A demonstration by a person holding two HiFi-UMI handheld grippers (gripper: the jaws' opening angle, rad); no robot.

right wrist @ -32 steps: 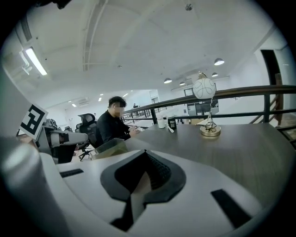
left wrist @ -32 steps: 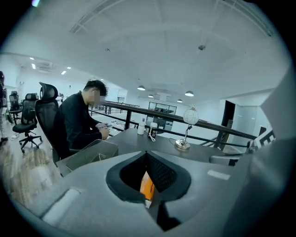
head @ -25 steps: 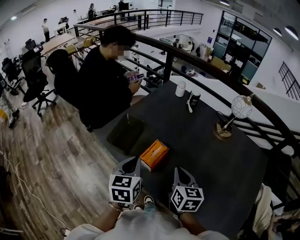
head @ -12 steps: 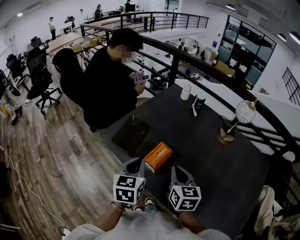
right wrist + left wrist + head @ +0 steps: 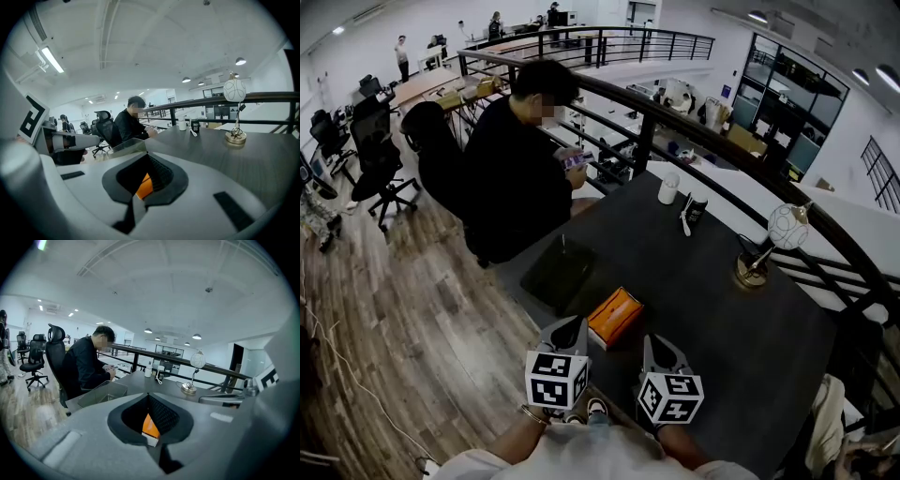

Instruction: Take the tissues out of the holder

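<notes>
Dark table point(image 5: 722, 309) on an office mezzanine, black railing point(image 5: 712, 141) along its far side. Left tongs point(image 5: 570, 326) and right tongs point(image 5: 654, 343) hover low at the near edge, each pressed together with nothing between. The orange tissue box point(image 5: 615, 315) lies on the table just ahead, between them. A seated person point(image 5: 511, 178), globe lamp point(image 5: 778, 239) and white cup point(image 5: 668, 189) are farther off.

We're watching the orange tissue holder point(image 5: 615, 316), a low rectangular box, lying flat on the dark table point(image 5: 722, 319) close to its near edge. It's sitting at an angle, with a pale strip running along its top. We're not making out the tissues themselves.
</notes>
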